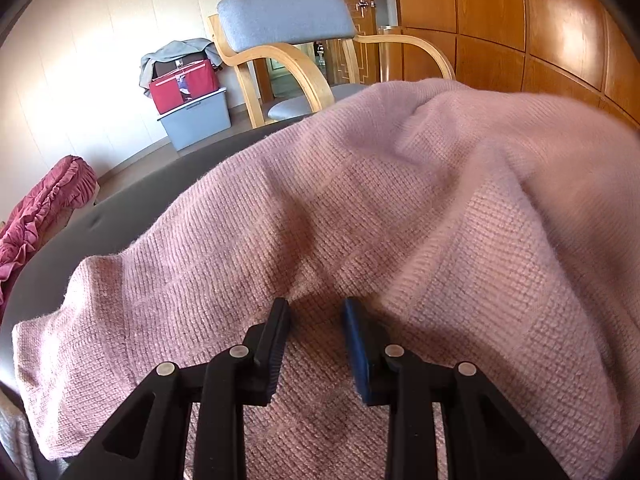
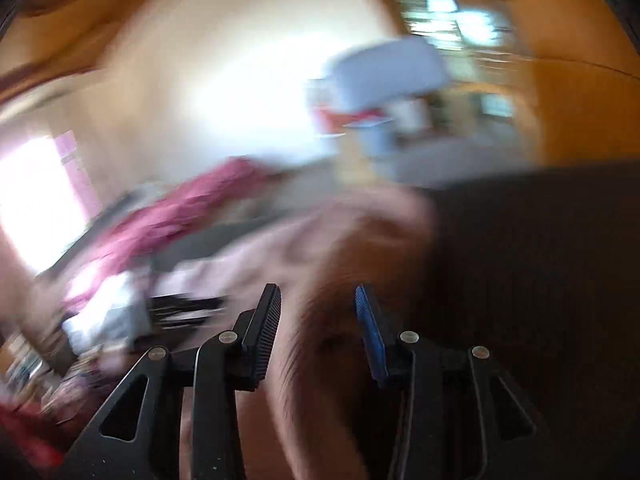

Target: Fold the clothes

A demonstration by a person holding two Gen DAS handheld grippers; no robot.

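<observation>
Left claw is sitting part-open over the rumpled pink sweater on the desk, right claw gaping in blur, both gripping nothing, folding unfinished.

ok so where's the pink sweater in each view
Left wrist: pink sweater fills the centre and right, draped over the dark table.
Right wrist: blurred, lower centre, running between the fingers.
Shared landmark: the grey-backed chair.

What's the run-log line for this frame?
task: fold clothes | left claw: open, over pink sweater on dark table | right claw: open, view motion-blurred | fold: not visible
</observation>
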